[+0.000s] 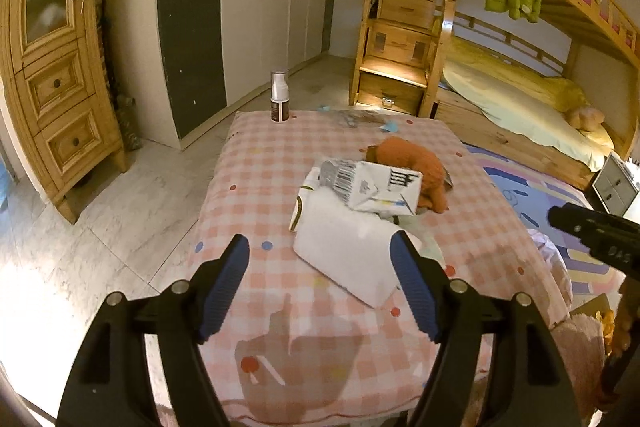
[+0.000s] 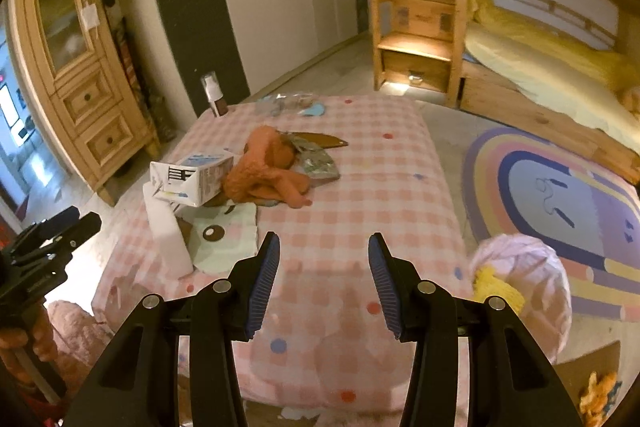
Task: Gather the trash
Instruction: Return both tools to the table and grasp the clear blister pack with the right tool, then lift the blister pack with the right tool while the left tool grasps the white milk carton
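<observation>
Pink-and-white checked bedding (image 1: 280, 187) fills the middle of both views, a dotted quilt spread over a low mattress. At the right of the right wrist view lies a rainbow rug (image 2: 560, 187); a wooden bunk bed (image 1: 520, 99) runs along the upper right, and a pine cabinet (image 1: 60, 99) stands at the left edge.

Near the centre of the left wrist view the trash sits in a loose pile: a white paper sheet (image 1: 344, 247) lowest in the frame, a crushed milk carton (image 1: 376, 191) lying on its upper edge, and an orange plush toy (image 1: 416, 167) touching the carton's right side. Crumpled foil wrappers (image 2: 316, 163) lie just behind the toy in the right wrist view. A white spray bottle (image 1: 279, 97) stands upright at the quilt's far left corner.

The left gripper (image 1: 320, 283) hovers at bottom centre, its blue-padded fingers spread wide and empty, the right finger overlapping the paper's edge. The right gripper (image 2: 324, 279) is likewise parted over bare quilt, holding nothing.
</observation>
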